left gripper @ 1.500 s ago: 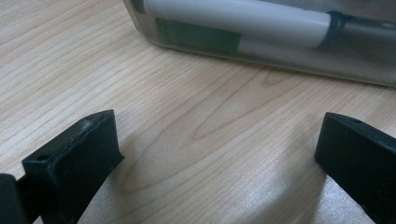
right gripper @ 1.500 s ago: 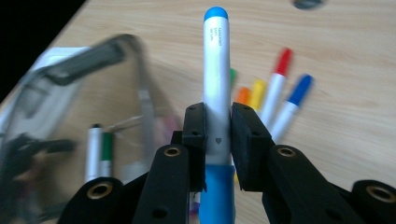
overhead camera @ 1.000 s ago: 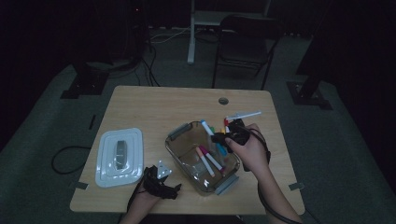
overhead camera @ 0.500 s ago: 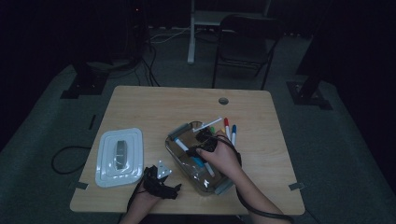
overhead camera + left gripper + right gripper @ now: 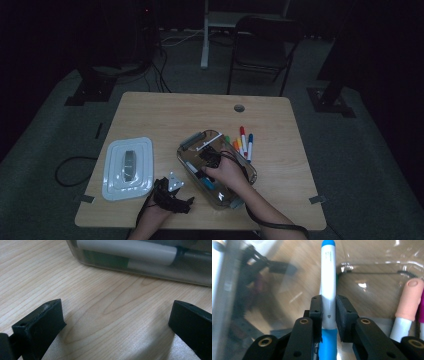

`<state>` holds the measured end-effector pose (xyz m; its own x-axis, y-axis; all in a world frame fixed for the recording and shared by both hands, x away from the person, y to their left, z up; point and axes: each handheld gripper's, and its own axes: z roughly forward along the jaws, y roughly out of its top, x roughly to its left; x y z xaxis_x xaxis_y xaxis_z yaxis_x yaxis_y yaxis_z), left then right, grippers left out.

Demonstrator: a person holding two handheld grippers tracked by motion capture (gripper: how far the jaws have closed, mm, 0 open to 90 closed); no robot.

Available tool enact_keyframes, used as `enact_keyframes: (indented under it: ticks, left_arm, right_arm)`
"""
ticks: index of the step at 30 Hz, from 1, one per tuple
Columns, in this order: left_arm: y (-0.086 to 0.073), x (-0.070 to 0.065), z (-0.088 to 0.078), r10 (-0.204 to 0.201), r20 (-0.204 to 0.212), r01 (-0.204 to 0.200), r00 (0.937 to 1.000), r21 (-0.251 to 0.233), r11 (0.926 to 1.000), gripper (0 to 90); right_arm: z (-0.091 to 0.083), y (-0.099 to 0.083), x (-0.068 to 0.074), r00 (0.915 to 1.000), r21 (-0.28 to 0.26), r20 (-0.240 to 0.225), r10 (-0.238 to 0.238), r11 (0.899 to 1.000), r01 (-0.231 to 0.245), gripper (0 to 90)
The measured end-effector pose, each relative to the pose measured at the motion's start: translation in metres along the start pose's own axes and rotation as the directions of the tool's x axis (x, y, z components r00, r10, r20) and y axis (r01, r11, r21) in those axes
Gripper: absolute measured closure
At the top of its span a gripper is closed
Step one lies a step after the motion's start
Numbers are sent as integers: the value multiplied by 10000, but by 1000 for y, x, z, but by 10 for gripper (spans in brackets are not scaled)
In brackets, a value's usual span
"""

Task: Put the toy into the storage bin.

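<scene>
A clear plastic bin (image 5: 186, 144) stands near the table's front, right of middle, with several markers inside. My right gripper (image 5: 210, 158) reaches down into it. In the right gripper view this gripper (image 5: 328, 306) is shut on a white marker with a blue cap (image 5: 328, 287), which points away along the jaws over the bin's floor. A pink-capped marker (image 5: 409, 300) lies to its right. My left gripper (image 5: 175, 199) rests on the table by the bin's near left corner. Its jaws (image 5: 117, 315) stand wide open with bare wood between them, facing the bin wall (image 5: 150, 275).
The bin's white lid (image 5: 127, 167) lies flat at the front left of the table (image 5: 165, 112). Several loose markers, one red (image 5: 243, 139) and one blue (image 5: 250, 145), lie on the wood just right of the bin. A folding chair (image 5: 260, 45) stands behind the table.
My right gripper has carried the marker leftward from above the loose markers into the bin and lowered it. The left gripper has stayed in place.
</scene>
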<state>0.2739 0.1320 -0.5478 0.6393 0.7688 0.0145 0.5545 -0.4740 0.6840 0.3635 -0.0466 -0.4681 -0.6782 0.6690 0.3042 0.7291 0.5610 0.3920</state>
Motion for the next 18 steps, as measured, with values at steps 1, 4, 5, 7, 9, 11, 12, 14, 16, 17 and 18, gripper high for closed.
enact_keyframes:
  ticks: [1,4,5,7,9,11,12,14,16,17,18]
  left_arm:
    - [0,0,0,4,-3,-4,10000,4,10000,5]
    - [0,0,0,5,3,-5,10000,16,10000,5]
    - [0,0,0,5,3,-5,10000,16,10000,5]
    - [0,0,0,3,4,-3,10000,14,10000,5]
    - [0,0,0,3,-4,-3,10000,2,10000,5]
    - [0,0,0,26,22,-26,10000,13,10000,5]
    - [0,0,0,31,25,-31,10000,21,10000,5]
    - [0,0,0,33,30,-33,10000,29,10000,5]
    - [0,0,0,32,32,-32,10000,31,10000,5]
    - [0,0,0,28,26,-28,10000,16,10000,5]
    - [0,0,0,28,25,-28,10000,19,10000,5]
  right_arm:
    - [1,0,0,10000,94,28,-8,10000,8,759]
    - [5,-1,-2,10000,472,-53,78,9989,-75,731]
    - [6,-1,-2,9999,463,-102,90,9989,-86,706]
    - [5,-1,-2,9999,463,-100,-27,9989,32,692]
    - [2,-2,-2,9999,132,-30,-135,9998,135,688]
    - [-16,-3,-3,9995,-702,-95,-310,9971,302,643]
    - [-24,-3,-4,9992,-950,-86,-398,9947,388,639]
    - [-43,-5,-8,9993,-1608,-151,-354,9865,325,619]
    - [-50,-7,-10,9994,-1817,-154,-298,9830,265,616]
    - [-69,-11,-17,9999,-2371,-46,-164,9714,148,608]
    - [-78,-13,-22,10000,-2585,58,-49,9660,63,605]
